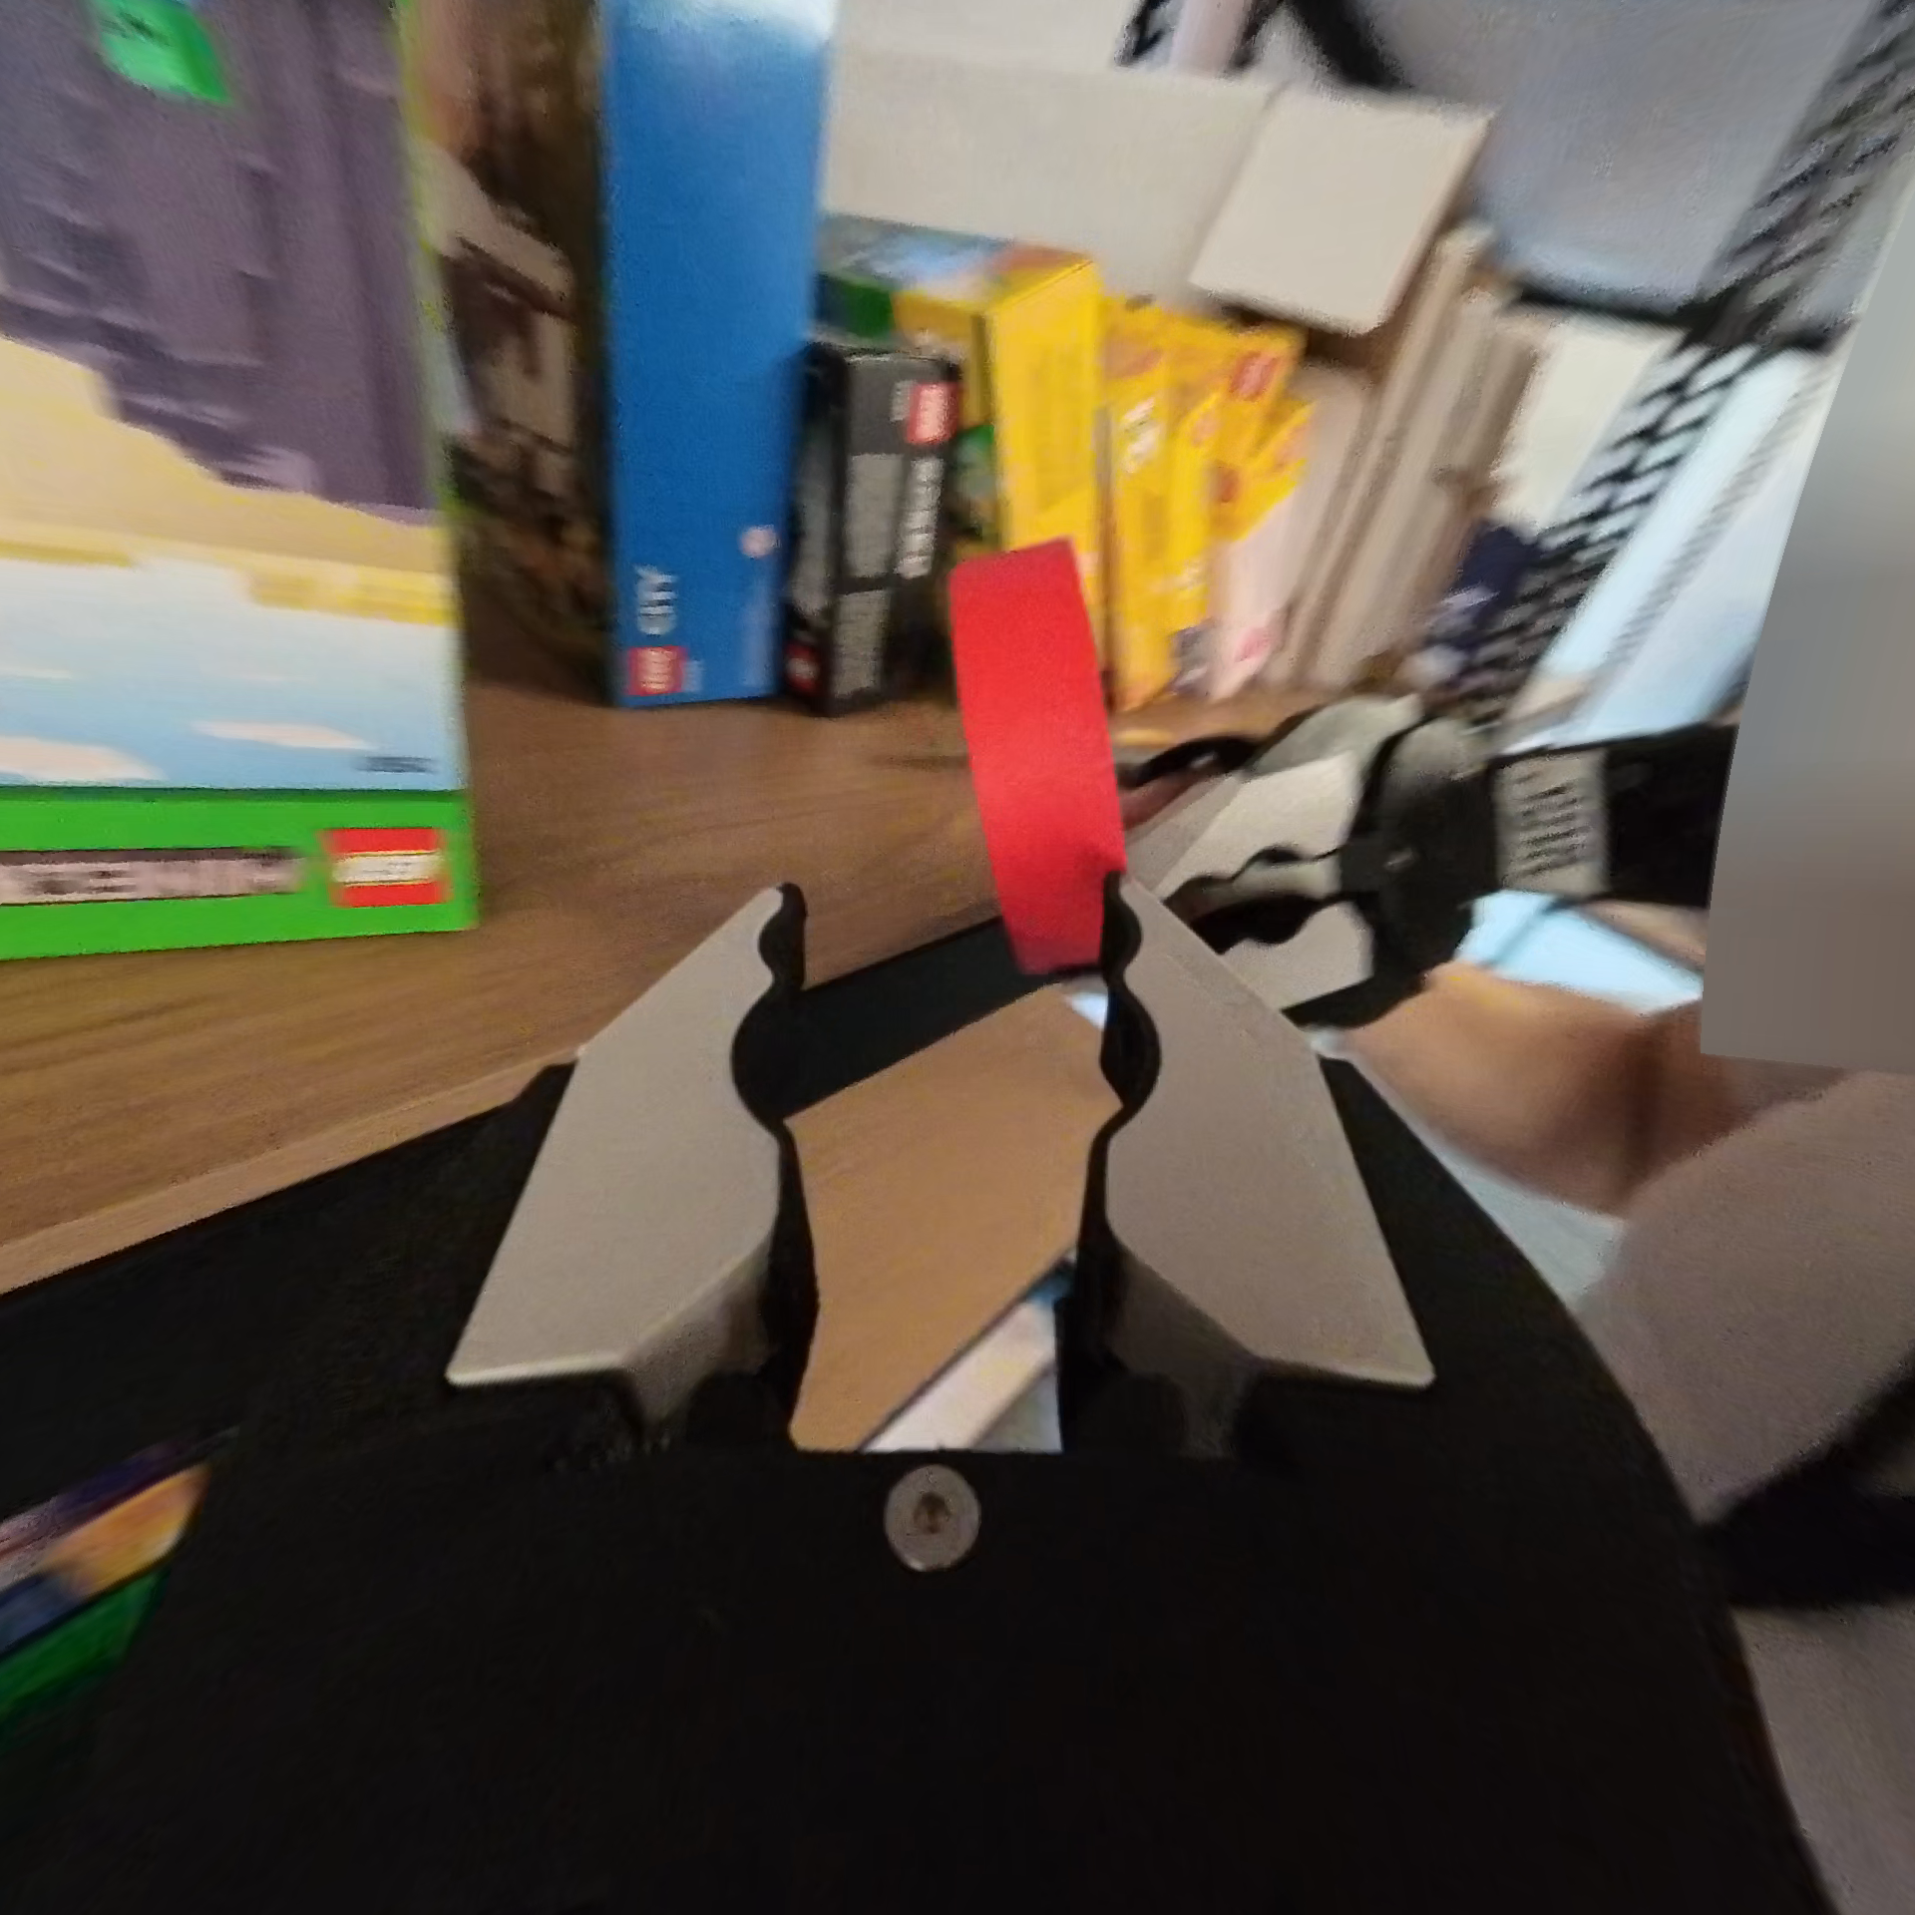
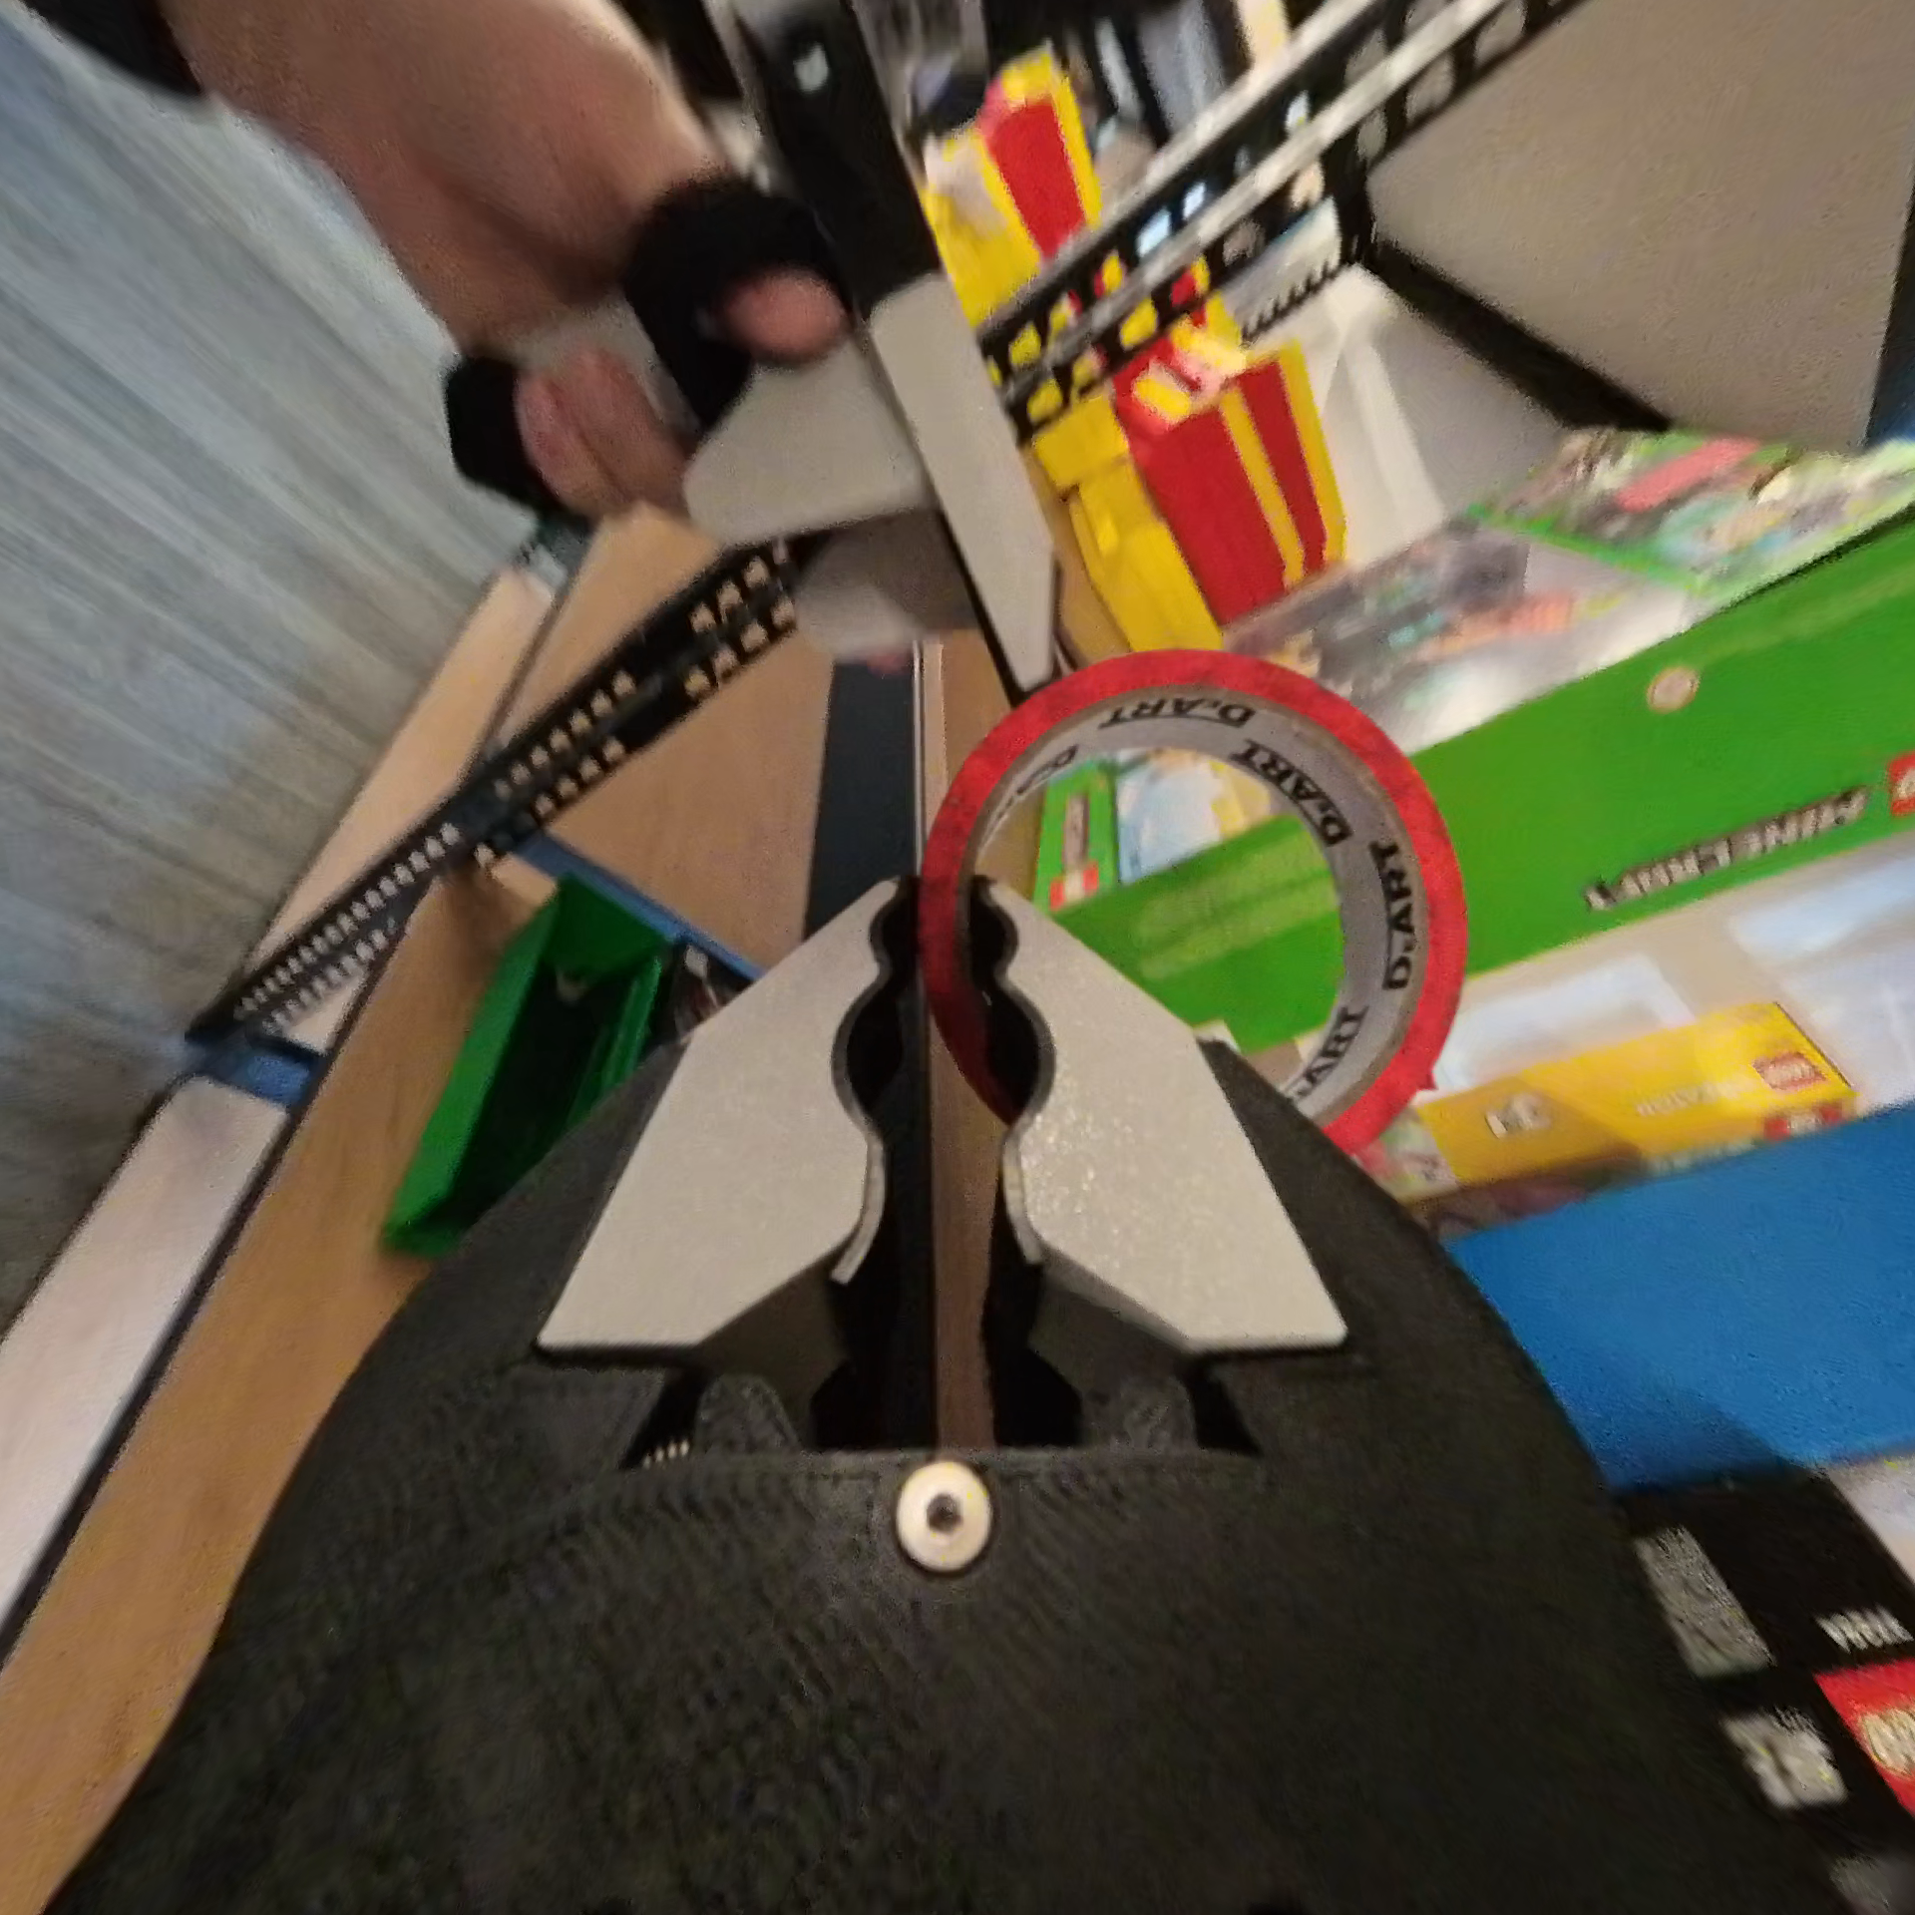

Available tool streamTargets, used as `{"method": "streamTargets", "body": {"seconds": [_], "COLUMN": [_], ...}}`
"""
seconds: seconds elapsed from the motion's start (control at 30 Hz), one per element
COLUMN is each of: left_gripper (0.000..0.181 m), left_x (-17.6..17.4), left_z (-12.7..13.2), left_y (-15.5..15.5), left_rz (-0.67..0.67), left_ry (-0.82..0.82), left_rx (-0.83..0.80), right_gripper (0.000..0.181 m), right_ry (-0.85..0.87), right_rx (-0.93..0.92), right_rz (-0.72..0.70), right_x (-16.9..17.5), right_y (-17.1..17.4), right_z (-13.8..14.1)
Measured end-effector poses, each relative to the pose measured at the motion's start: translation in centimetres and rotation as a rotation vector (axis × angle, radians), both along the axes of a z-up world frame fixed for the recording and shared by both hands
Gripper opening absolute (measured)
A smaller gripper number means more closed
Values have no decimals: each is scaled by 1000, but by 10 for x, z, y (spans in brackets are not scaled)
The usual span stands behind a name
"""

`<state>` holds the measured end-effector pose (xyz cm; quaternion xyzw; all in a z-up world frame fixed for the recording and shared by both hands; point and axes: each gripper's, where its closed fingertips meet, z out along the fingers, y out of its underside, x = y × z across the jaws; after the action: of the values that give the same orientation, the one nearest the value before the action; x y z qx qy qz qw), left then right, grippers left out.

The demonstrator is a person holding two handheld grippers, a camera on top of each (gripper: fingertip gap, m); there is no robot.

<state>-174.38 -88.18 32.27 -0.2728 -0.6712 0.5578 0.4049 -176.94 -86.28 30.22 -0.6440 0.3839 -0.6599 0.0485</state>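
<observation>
Fingers of the right gripper (image 2: 945, 899) pinch a red tape roll (image 2: 1192, 891); the left gripper (image 1: 953, 907) gapes apart. Below lies a wooden table (image 1: 642, 829), with toy boxes (image 1: 705, 415) and a black perforated rack (image 2: 1192, 269) behind.

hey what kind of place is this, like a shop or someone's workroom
Probably a storeroom or hobby workroom, hard to say which. Boxed toy building sets stand in rows on a wooden shelf, held by black perforated metal racking. The right gripper holds a red tape roll.

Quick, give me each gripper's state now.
Left gripper: open, holding nothing.
Right gripper: closed on the red tape roll.
</observation>
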Motion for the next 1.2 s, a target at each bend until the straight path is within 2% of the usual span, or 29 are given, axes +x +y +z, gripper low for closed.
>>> {"method": "streamTargets", "body": {"seconds": [0.13, 0.23, 0.3, 0.37, 0.4, 0.43, 0.53, 0.6, 0.63, 0.7, 0.77, 0.83, 0.93, 1.0, 1.1, 1.13, 1.2], "left_gripper": [50, 52, 51, 40, 24, 23, 20, 18, 18, 17, 16, 14, 10, 9, 9, 11, 32], "left_x": [0, 20, 30, 40, 45, 52, 83, 107, 118, 139, 155, 164, 170, 170, 172, 172, 178], "left_z": [29, 38, 41, 43, 40, 39, 41, 44, 44, 41, 39, 36, 31, 27, 28, 27, 29], "left_y": [29, 39, 54, 74, 78, 79, 77, 82, 82, 77, 72, 70, 77, 81, 84, 86, 90], "left_rz": [-327, -443, -573, -734, -779, -805, -806, -774, -730, -593, -443, -333, -294, -290, -273, -277, -267], "left_ry": [259, 324, 345, 363, 354, 354, 406, 409, 380, 289, 182, 70, -15, -33, 32, 47, 43], "left_rx": [105, 140, 171, 215, 229, 234, 225, 128, 73, -70, -267, -411, -548, -597, -593, -575, -581], "right_gripper": [9, 9, 9, 9, 10, 10, 14, 34, 42, 53, 44, 48, 47, 17, 11, 10, 8], "right_ry": [-91, -3, 81, 155, 176, 192, 152, 12, -74, -316, -639, -778, -806, -776, -738, -718, -692], "right_rx": [50, -41, -93, -132, -152, -157, -85, 81, 213, 600, 1004, 1272, 1360, 1347, 1323, 1302, 1231], "right_rz": [65, 106, 148, 149, 144, 120, 53, 82, 120, 293, 428, 498, 505, 446, 391, 344, 240], "right_x": [18, 35, 51, 66, 75, 83, 115, 143, 155, 173, 183, 197, 225, 239, 243, 242, 234], "right_y": [17, 33, 47, 54, 55, 52, 45, 49, 53, 65, 56, 47, 49, 52, 59, 60, 59], "right_z": [12, 9, 2, -5, -6, -8, -5, 5, 12, 35, 68, 79, 86, 85, 85, 81, 78]}}
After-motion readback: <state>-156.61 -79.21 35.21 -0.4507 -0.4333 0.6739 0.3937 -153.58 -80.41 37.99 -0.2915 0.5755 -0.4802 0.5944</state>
